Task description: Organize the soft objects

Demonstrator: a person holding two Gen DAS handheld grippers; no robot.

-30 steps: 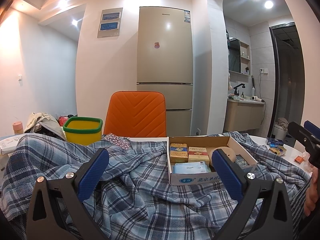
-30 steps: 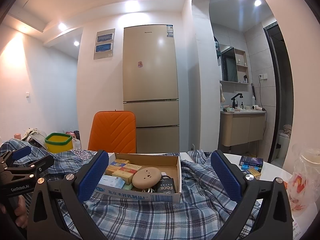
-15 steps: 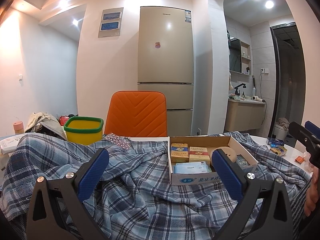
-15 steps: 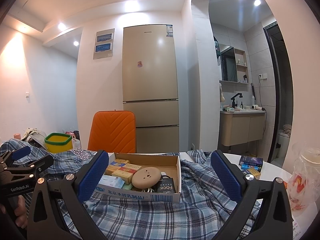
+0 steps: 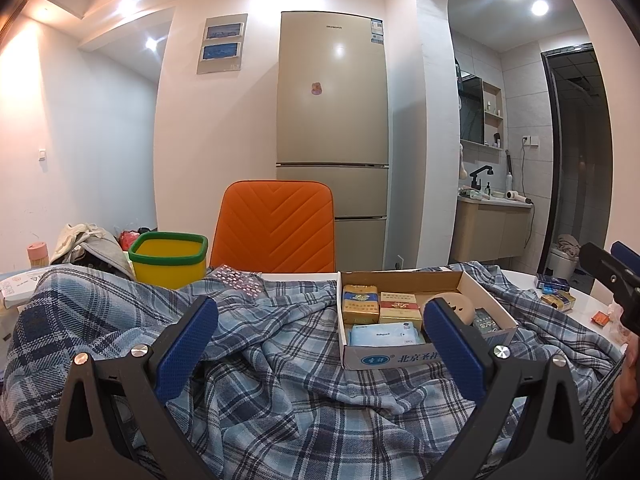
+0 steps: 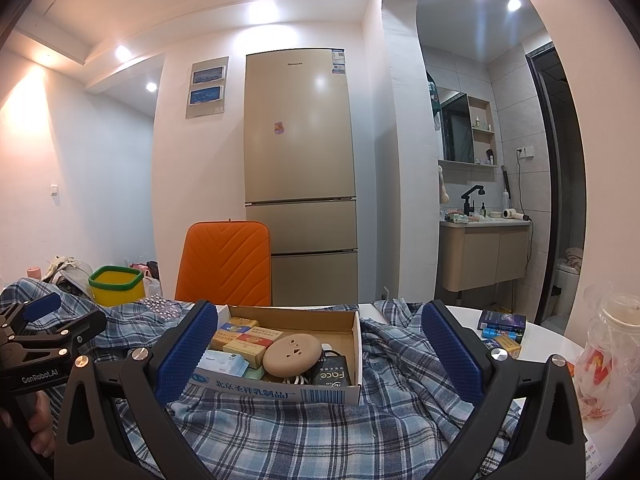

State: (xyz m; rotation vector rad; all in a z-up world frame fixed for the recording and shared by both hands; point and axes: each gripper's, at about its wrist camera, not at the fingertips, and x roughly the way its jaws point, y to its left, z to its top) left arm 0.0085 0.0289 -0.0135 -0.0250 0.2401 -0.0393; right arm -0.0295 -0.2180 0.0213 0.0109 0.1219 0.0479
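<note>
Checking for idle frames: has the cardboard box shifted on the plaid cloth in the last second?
No. The cardboard box sits on the plaid cloth as before, below the fridge.

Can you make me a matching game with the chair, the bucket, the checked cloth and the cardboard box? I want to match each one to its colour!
Things:
1. chair
2. bucket
3. checked cloth
4. cardboard box

Colours:
A. blue and white
B. brown
C. orange
D. yellow with a green rim

Right pairs: 1-C, 2-D, 3-A, 4-B
</note>
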